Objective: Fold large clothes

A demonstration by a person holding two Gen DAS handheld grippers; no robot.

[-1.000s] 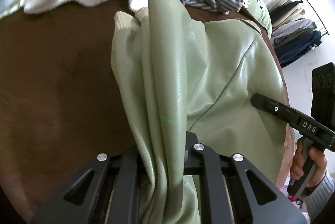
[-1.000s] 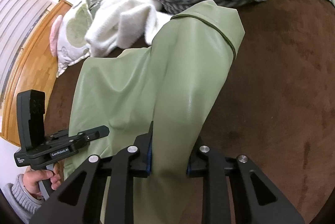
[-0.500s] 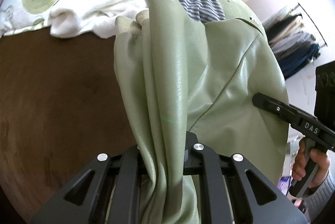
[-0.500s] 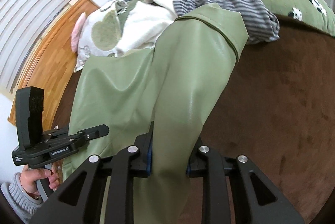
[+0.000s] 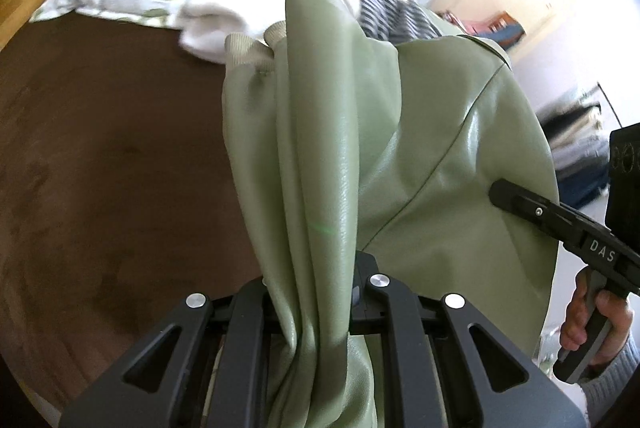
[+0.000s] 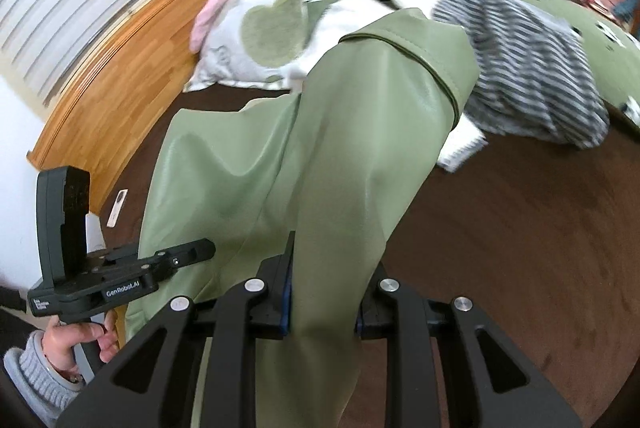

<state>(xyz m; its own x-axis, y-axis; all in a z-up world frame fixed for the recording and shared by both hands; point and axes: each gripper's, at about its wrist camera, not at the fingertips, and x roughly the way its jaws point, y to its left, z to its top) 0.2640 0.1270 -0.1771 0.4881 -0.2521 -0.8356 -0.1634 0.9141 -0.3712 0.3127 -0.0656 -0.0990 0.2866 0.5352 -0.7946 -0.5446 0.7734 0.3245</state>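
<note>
Closest in, the left gripper [image 5: 316, 292] is pressed together on a gathered bunch of the green jacket [image 5: 400, 156], the smooth leather-like cloth crowding between its fingers and spilling below them. The right gripper [image 6: 324, 292] pinches a broader, flatter fold of the same jacket between its blue-faced pads. Each gripper shows in the other's view, off to the inner side and gripped by a hand [image 5: 588, 312] in a grey knit cuff.

The step in hand looks like the lift: the jacket is held up by two points along one edge and hangs between the grippers, above the brown bed cover [image 5: 100, 168]. Its long axis runs away from each gripper toward the far end, where a ribbed beige cuff [image 5: 248, 44] shows just beyond the left gripper's bunch and a piped hem or collar edge [image 6: 420, 56] caps the right gripper's fold. Whether that far end rests on the bed or hangs clear is hard to tell through the blur.

The next move likely calls for keeping both pinches firm, drawing the grippers apart to take out the slack, then lowering the jacket flat on open bed cover.

Farther off lie a white fleece garment [image 5: 224, 16], a striped grey garment [image 6: 528, 64] and a spotted pillow [image 6: 256, 40].
</note>
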